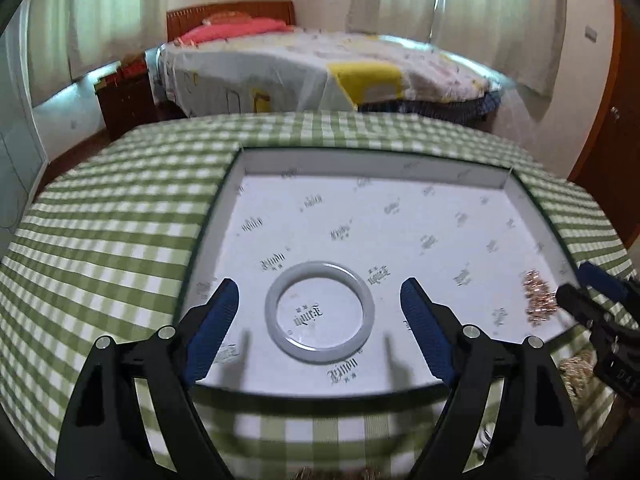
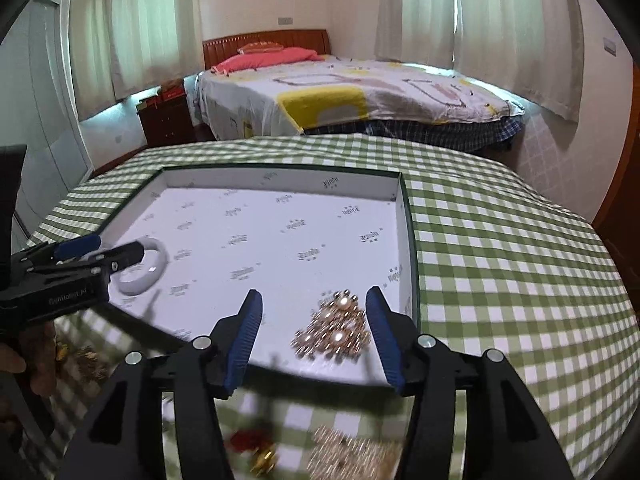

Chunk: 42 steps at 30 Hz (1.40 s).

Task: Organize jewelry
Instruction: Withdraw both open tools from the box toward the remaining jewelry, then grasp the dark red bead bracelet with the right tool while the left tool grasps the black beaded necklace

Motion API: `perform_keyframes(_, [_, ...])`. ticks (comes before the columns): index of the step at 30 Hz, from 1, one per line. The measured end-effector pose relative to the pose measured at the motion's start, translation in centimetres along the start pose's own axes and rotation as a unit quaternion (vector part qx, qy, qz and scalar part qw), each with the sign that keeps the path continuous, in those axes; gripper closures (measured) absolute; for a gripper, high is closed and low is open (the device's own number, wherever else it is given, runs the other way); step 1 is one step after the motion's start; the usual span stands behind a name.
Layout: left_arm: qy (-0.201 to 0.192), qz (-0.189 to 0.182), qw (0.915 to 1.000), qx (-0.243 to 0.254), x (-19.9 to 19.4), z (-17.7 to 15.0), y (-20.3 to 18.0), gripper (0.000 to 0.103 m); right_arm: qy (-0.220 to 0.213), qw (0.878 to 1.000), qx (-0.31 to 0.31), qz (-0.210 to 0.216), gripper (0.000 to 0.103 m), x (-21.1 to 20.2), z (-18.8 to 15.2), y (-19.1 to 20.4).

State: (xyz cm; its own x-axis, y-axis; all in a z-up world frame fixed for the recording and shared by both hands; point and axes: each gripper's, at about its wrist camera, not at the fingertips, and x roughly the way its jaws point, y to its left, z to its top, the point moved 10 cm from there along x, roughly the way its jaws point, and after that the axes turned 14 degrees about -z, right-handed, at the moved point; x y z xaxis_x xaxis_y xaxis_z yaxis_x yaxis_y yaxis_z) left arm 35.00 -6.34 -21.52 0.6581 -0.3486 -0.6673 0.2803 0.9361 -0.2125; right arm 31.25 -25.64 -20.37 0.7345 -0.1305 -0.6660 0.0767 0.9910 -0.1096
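Observation:
A shallow white box tray [image 1: 360, 178] [image 2: 280, 182] with printed logos lies on the green checked tablecloth. A white bangle [image 1: 319, 310] [image 2: 141, 270] lies flat in its near left part. A rose-gold beaded piece with pearls [image 2: 334, 330] [image 1: 540, 294] lies in its near right corner. My left gripper [image 1: 319, 292] is open and empty, its fingers either side of the bangle, above it. My right gripper [image 2: 314, 306] is open and empty, fingers either side of the beaded piece.
More jewelry lies on the cloth in front of the tray: a gold beaded piece [image 2: 352, 452], a red and gold item [image 2: 256, 448], and small gold bits [image 2: 86, 358] at the left. A bed [image 2: 352, 96] stands beyond the table.

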Motion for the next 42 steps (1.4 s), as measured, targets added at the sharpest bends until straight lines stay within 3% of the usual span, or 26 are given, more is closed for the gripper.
perform_keyframes(8, [-0.066,0.024,0.9975,0.006,-7.1,-1.4,-0.6,0.022,-0.028,1.0,0.003,0.009,0.049,-5.9,-2.4,1.7])
perform_keyframes(18, [-0.083,0.051,0.9951,0.014,-12.8,-6.5,-0.9,0.022,-0.041,0.999,0.001,0.027,0.048,-10.2,-7.2,5.0])
perform_keyframes(26, [-0.074,0.058,0.9953,-0.021,-14.6,-10.4,1.1,0.022,-0.008,0.999,-0.02,0.046,0.046,-10.1,-10.8,8.0])
perform_keyframes(32, [-0.081,0.062,0.9944,-0.029,-15.5,-10.9,1.7,0.022,0.009,0.999,-0.033,0.041,0.042,-9.4,-11.5,9.3])
perform_keyframes(40, [-0.06,0.065,0.9954,-0.037,-14.7,-12.1,2.1,0.022,0.041,0.998,-0.032,0.042,0.04,-8.1,-12.4,9.3])
perform_keyframes(42, [-0.057,0.064,0.9957,-0.034,-14.5,-12.2,1.9,0.022,0.041,0.997,-0.032,0.048,0.049,-8.3,-12.5,9.3])
